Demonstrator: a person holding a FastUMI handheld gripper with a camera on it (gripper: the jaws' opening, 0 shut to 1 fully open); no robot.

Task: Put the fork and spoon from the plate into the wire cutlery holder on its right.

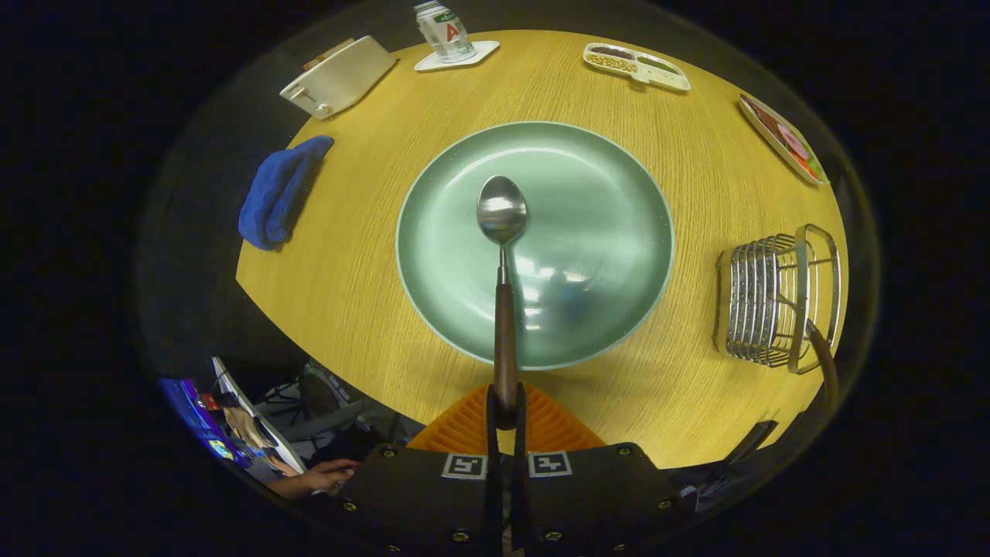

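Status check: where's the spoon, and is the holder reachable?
Hand-held gripper shut on spoon handle, bowl over green plate. Wire cutlery holder to the right, a brown handle already in it. Nothing between.

We see our gripper [505, 410] pointing forward. Its two fingers are pressed together on a spoon [503, 255] handle.

Pale green plate [588, 193], silver spoon [503, 232] with brown handle, yellow wood-grain table [371, 255], blue cloth [278, 193], seemingly chrome wire cutlery holder [766, 302]
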